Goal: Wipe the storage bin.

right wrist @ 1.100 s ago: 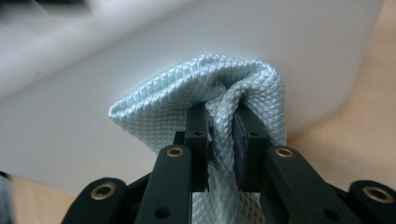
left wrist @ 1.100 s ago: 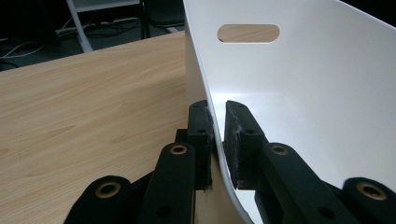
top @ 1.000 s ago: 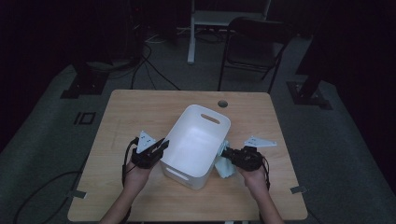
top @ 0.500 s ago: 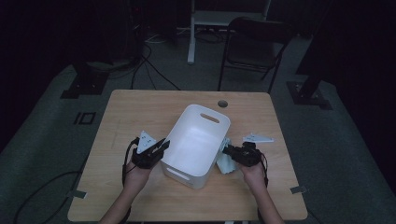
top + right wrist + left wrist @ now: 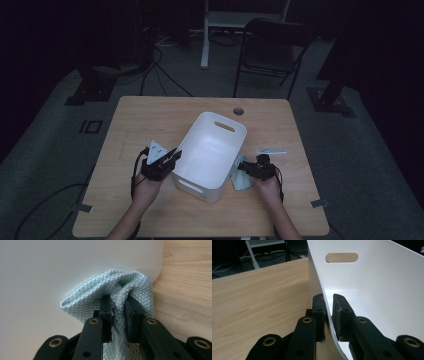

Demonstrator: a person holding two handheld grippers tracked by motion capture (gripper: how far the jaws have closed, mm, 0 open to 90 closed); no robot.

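A light wooden desk [image 5: 150, 120] carries a white plastic bin [image 5: 212, 150] set askew at its middle, between the left gripper [image 5: 172, 156] and the right gripper [image 5: 245, 167]. A pale blue quilted cloth [image 5: 239, 177] lies just beside the bin, at the right gripper. A small flat white strip [image 5: 272, 151] lies just beyond that gripper. A round cable hole [image 5: 238, 111] sits past the bin.

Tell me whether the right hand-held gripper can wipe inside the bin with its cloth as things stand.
Probably yes. The right hand-held gripper grips the cloth against the bin's outer wall; the open top leaves the way free once lifted over the rim.
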